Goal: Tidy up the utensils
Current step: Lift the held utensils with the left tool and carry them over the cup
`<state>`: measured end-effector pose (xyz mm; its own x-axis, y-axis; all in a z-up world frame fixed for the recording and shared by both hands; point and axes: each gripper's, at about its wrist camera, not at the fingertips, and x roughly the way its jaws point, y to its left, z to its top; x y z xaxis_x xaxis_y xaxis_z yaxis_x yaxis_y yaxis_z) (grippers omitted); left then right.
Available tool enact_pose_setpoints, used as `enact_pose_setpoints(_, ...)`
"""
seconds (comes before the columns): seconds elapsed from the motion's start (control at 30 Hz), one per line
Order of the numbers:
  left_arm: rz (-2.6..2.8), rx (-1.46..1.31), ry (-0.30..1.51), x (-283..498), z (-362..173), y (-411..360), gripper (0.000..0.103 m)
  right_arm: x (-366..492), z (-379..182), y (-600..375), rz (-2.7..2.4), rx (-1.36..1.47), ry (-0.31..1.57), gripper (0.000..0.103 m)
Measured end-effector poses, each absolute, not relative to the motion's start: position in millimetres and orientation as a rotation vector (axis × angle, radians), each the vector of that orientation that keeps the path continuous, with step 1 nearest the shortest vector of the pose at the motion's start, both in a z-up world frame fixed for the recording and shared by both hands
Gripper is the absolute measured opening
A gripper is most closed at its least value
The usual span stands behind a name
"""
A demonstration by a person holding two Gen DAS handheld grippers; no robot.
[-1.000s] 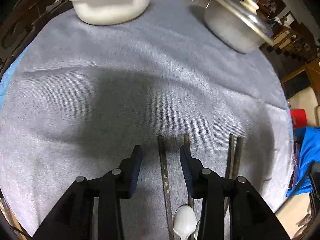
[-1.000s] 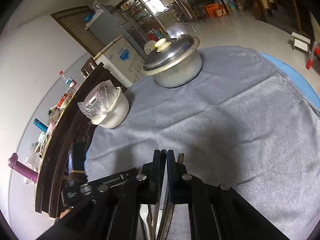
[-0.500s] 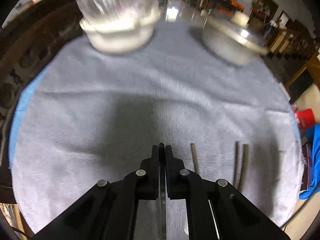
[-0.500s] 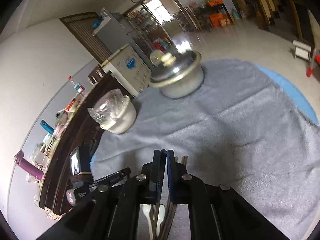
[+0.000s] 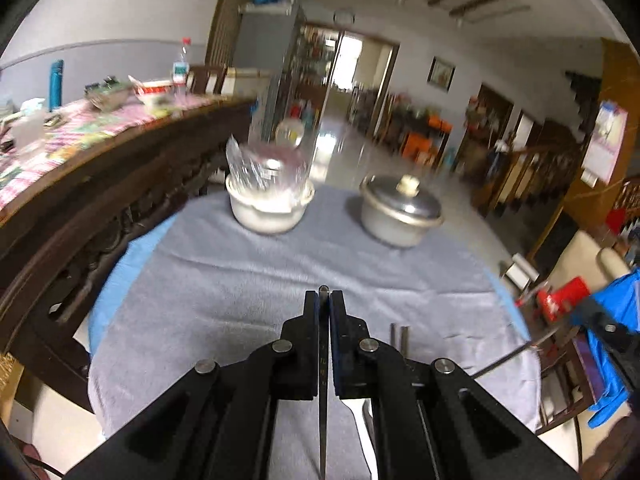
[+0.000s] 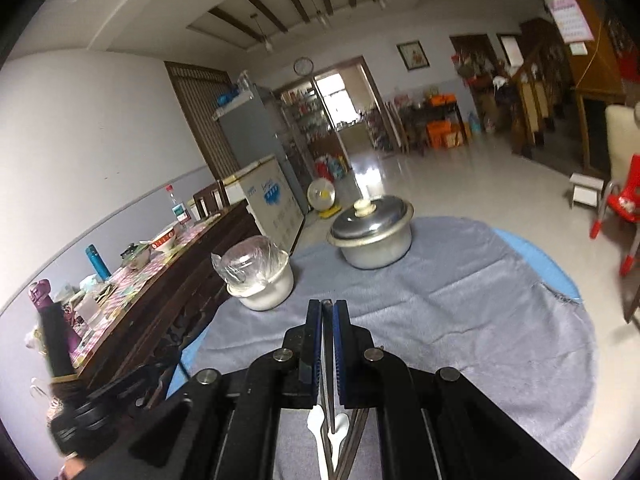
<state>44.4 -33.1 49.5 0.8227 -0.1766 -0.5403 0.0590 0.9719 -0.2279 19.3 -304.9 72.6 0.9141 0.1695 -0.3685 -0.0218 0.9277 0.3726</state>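
Observation:
My left gripper is shut on a thin dark metal utensil handle, lifted above the grey cloth. Two more dark handles lie on the cloth just to its right. My right gripper is shut on another thin metal utensil, also held above the table. Below it lie two white spoons and further dark utensils. Which kinds of utensil the grippers hold is hidden by the jaws.
A white pot covered with plastic wrap and a lidded metal pot stand at the table's far side. A dark wooden sideboard with clutter runs along the left. A red chair stands on the floor at right.
My left gripper shut on a utensil handle and rose with it, tilting up toward the room. My right gripper, staying shut on its utensil, also lifted and tilted up.

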Motion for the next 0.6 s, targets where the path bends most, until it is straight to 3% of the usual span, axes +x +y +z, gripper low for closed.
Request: enact_pose_setpoints(0.6,-0.253,-0.216,0.277,-80.3,154.5,-25.2,0.005,-89.1,149.0,-298.6,0.147,0.353,0.232,0.006)
